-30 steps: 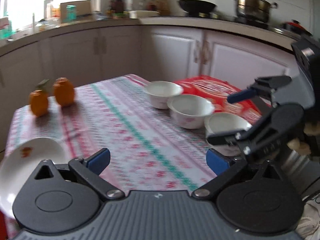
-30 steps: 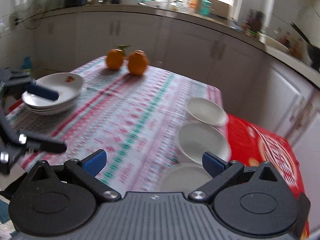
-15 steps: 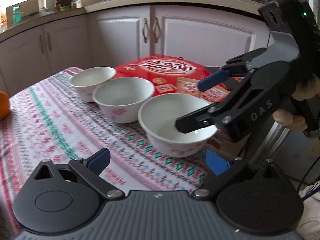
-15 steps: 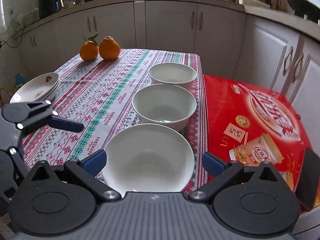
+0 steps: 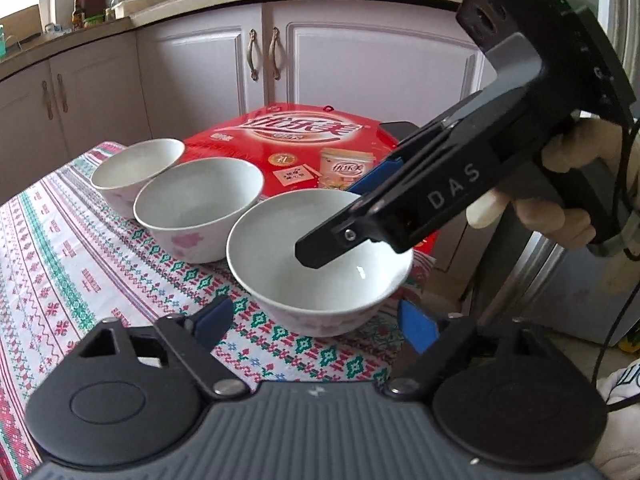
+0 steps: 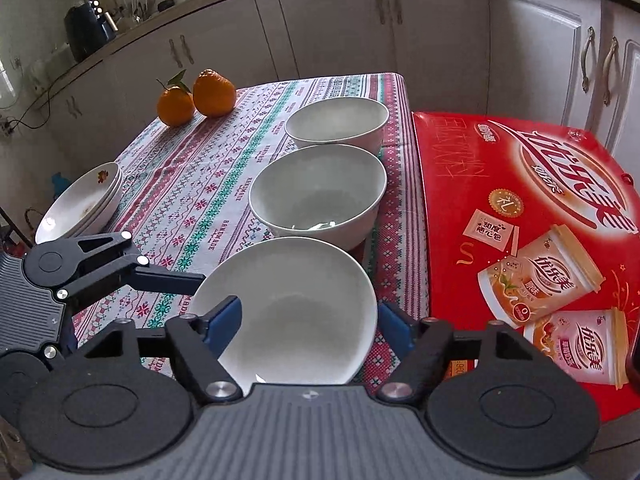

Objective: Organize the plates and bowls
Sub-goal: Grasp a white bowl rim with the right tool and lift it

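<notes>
The right tongs (image 6: pixel 308 326) and left tongs (image 5: pixel 316 322), jaws just narrowed, both straddle the nearest bowl (image 6: pixel 286 304); whether the pads press it is unclear. The glossy white bowl sits on the patterned tabletop (image 6: pixel 192 196), with two more bowls (image 6: pixel 320 192) behind it. Stacked plates (image 6: pixel 80 200) are cut off at the far left.

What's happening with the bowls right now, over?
Both tools' jaws just closing, neither clamped yet. Right tool straddles nearest bowl's rim; left tool just short of it, nothing between jaws. Nothing in the way.
</notes>
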The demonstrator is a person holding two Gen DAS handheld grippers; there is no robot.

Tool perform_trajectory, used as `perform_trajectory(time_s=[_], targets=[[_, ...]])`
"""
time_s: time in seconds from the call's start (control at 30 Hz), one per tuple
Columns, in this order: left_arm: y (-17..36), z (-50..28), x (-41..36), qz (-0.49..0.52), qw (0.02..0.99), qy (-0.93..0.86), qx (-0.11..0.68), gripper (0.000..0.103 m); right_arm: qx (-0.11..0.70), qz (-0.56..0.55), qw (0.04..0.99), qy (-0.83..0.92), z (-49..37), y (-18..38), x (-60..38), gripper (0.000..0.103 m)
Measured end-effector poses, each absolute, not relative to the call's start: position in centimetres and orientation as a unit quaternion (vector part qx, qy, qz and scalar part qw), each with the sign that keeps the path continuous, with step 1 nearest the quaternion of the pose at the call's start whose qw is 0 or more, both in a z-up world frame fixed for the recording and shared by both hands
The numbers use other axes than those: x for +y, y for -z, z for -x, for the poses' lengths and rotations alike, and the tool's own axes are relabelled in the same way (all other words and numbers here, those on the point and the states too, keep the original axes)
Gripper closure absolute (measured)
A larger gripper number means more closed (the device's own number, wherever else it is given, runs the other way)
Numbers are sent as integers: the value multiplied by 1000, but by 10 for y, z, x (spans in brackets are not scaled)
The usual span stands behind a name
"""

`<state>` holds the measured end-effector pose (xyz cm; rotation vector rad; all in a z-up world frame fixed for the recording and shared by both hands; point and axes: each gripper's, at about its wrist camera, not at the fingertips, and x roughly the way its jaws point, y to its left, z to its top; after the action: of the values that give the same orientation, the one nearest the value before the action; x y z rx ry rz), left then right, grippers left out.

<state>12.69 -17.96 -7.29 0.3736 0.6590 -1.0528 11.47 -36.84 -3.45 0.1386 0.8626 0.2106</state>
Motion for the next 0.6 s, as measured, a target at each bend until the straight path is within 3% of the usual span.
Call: perform_trajectory(time_s=[0.23,0.6], targets=[[73,-130,-182,-170,795,495,306,24,423,-84,896,-105,-119,36,-373,32],[75,-132,-186,-172,794,497,306,25,426,-87,895,-102,-119,35,-372,32]])
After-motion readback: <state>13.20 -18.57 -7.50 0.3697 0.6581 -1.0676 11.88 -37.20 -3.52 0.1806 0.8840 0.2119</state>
